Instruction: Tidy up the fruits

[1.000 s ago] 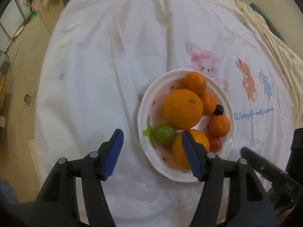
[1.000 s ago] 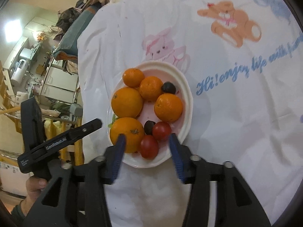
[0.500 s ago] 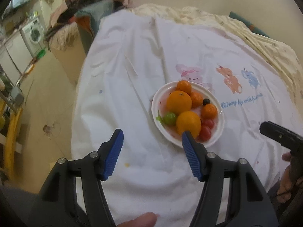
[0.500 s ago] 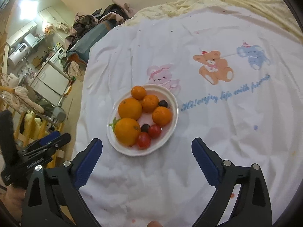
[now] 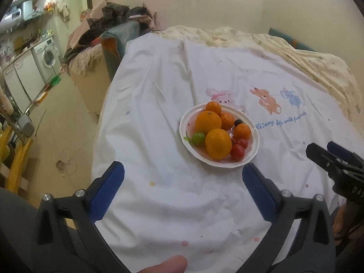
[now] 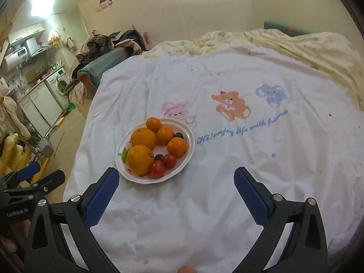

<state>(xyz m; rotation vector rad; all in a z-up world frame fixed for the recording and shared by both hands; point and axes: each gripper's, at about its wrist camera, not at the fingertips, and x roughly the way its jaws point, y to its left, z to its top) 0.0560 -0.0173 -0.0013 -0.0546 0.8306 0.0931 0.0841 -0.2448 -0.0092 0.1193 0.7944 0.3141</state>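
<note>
A white plate is seen on the white sheet, just below a printed pink rabbit. On it are piled two oranges, three tangerines, two cherry tomatoes, dark grapes and a green fruit — all touching or close together. The left gripper is held spread wide, nothing between its blue pads; the right gripper likewise — both are kept well short of the plate.

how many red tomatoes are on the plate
2. Both sit at the near edge of the plate: one tomato nearest the camera, the other touching it behind. More may hide under the oranges.
</note>
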